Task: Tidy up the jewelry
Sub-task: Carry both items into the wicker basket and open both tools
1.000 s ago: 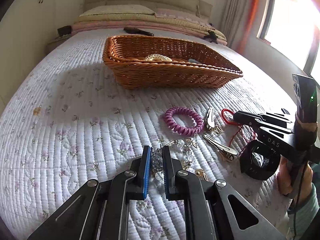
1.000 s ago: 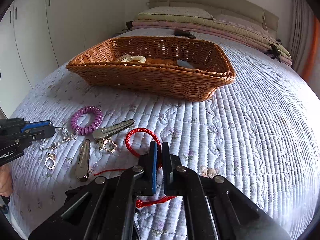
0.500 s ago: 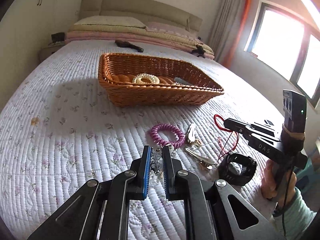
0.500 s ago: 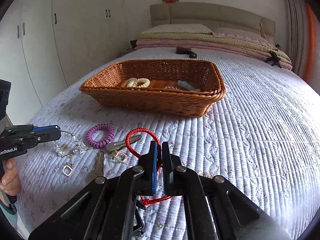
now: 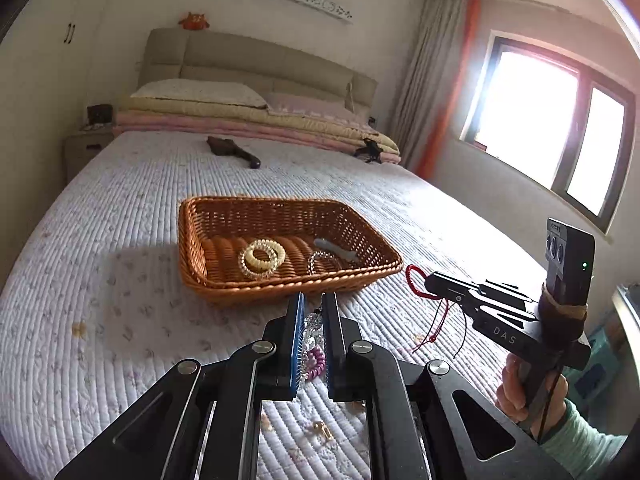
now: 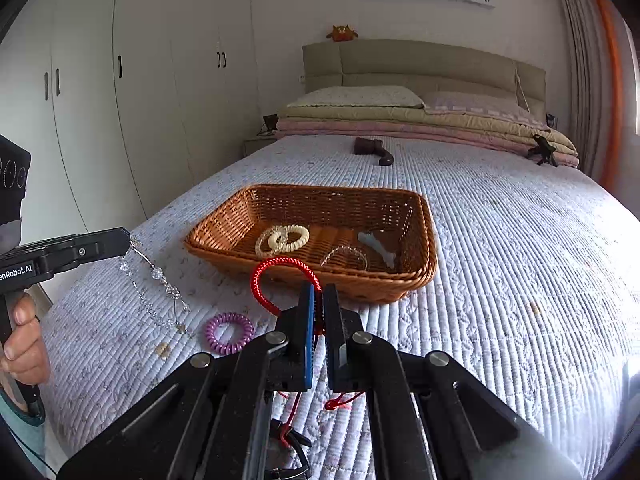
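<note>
Right now I have both pieces lifted off the quilted white bedspread (image 6: pixel 500 240). My left gripper (image 5: pixel 313 312) is pinched shut on the clear crystal bead chain (image 6: pixel 154 284), and my right gripper (image 6: pixel 317 300) is clamped on the red braided cord bracelet (image 6: pixel 280 276). The shallow woven wicker basket (image 5: pixel 192 240) sits at twelve o'clock from both, already holding cream coil hair ties (image 5: pixel 262 258), a thin clear bangle (image 6: pixel 344 256) and a pale blue clip (image 6: pixel 378 250).

I judge both pieces light and limp. The chain is slippery and will swing, its glass beads liable to chip, so a grip on the links near one end suits it. The cord is soft and grippy; any part of the loop will do.

My left view hides the chain between its fingers; only the right view shows it dangling at nine o'clock. That view also shows the purple coil hair tie (image 6: pixel 230 332) whole on the bed at about ten o'clock from my fingertips.
</note>
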Action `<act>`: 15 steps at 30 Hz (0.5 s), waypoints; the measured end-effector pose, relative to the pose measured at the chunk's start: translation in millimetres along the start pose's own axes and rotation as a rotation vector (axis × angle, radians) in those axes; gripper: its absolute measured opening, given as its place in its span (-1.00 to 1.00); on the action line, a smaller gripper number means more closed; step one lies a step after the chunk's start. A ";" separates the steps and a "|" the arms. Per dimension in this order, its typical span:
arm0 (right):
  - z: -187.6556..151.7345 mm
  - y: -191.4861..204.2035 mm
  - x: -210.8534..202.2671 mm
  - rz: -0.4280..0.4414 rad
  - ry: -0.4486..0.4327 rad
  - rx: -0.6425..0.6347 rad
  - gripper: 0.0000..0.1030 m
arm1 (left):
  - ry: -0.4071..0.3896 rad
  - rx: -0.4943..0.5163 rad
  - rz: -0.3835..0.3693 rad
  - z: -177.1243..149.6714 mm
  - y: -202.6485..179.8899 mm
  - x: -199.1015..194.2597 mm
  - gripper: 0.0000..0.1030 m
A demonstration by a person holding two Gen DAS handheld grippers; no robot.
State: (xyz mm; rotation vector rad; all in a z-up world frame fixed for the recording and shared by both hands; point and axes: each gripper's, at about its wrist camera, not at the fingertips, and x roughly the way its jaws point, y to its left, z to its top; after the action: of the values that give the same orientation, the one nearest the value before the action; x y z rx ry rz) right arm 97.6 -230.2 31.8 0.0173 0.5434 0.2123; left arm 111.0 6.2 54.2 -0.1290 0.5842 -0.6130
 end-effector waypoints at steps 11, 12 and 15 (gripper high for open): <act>69.6 -9.7 35.5 -0.066 0.000 0.016 -0.90 | -0.071 0.002 0.011 71.6 7.8 34.3 -0.83; 75.6 -12.0 44.1 -0.075 0.009 0.021 -0.90 | -0.073 0.002 0.022 77.9 8.7 42.1 -0.83; 90.0 -19.9 76.9 -0.071 0.062 0.059 -0.90 | -0.052 0.006 0.087 93.7 13.7 71.5 -0.83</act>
State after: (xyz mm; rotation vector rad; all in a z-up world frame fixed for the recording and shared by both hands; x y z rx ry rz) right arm 212.0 -230.3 68.1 0.0483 0.6114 0.1280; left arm 217.0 -28.9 94.1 -0.1127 0.5344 -0.5251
